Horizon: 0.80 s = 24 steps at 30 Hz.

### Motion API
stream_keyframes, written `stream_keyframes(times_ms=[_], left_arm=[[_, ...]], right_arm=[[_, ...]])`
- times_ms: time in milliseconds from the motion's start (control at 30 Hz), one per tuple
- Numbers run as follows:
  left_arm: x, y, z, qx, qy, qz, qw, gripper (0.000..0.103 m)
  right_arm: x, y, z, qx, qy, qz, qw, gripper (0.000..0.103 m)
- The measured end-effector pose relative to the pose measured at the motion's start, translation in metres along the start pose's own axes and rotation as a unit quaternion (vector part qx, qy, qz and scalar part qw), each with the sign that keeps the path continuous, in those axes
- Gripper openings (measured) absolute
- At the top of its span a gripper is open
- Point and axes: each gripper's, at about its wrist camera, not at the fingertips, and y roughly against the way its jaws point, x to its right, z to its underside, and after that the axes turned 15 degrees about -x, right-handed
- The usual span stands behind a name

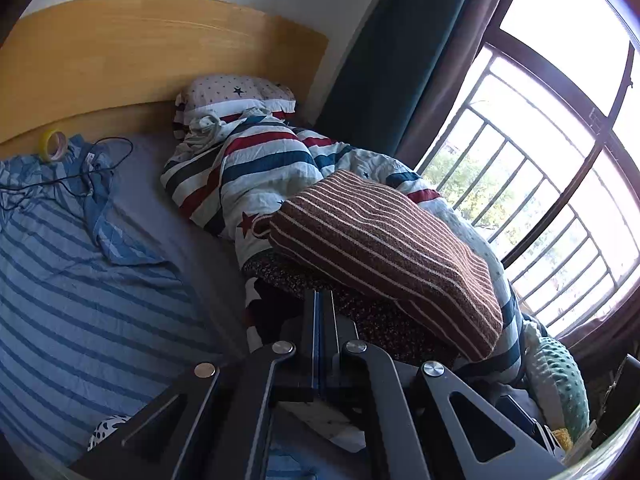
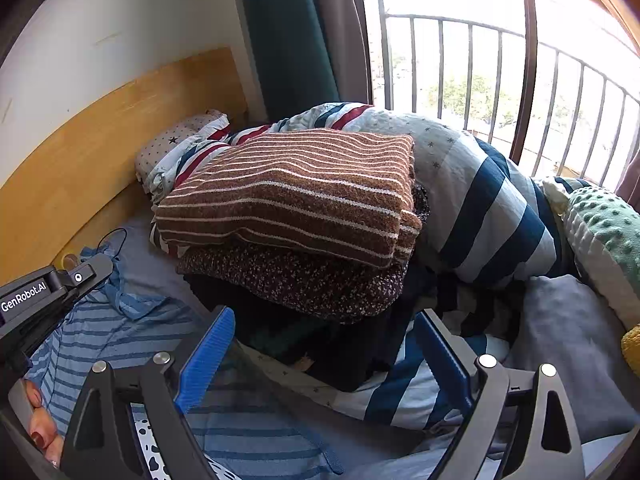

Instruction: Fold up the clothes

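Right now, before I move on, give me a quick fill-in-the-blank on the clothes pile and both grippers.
The brown striped sweater lies ___ the folded pile.
The left gripper is ___.
The right gripper is ___, holding nothing.
The blue striped shirt lies spread, still ___.

Missing: on top of; shut; open; unfolded

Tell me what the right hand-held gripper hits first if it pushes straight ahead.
Most likely the dark folded clothes at the bottom of the stack, just ahead of the open right hand-held gripper; depth is uncertain.
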Motion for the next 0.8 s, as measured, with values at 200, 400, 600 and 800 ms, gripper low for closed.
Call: stream_keyframes(times_ms=[200, 400, 600, 800], left_arm=[[0.0011, 0.0044, -0.0053, 0.014, -0.003, -0.013, 0.9998, 0.007], [-0.0019, 0.0093, -0.0064, 0.027, 0.013, -0.023, 0.9993, 0.096], [-0.0048, 0.0058, -0.0083, 0.014, 0.024, -0.018, 0.9994, 0.096], [-0.0084, 0.0046, -0.0082, 0.008, 0.022, -0.035, 0.9991, 0.096]], right_arm=[[0.0037, -0.0034, 0.0003, -0.005, -0.005, -0.001, 1.000, 0.093], [0.0067, -0.0066, 0.0002, -0.013, -0.013, -0.004, 1.000, 0.093], [0.0069, -0.0037, 0.0003, -0.008, -0.016, -0.003, 1.000, 0.093], [0.0042, -0.0075, 0.0026, -0.015, -0.020, -0.004, 1.000, 0.093]])
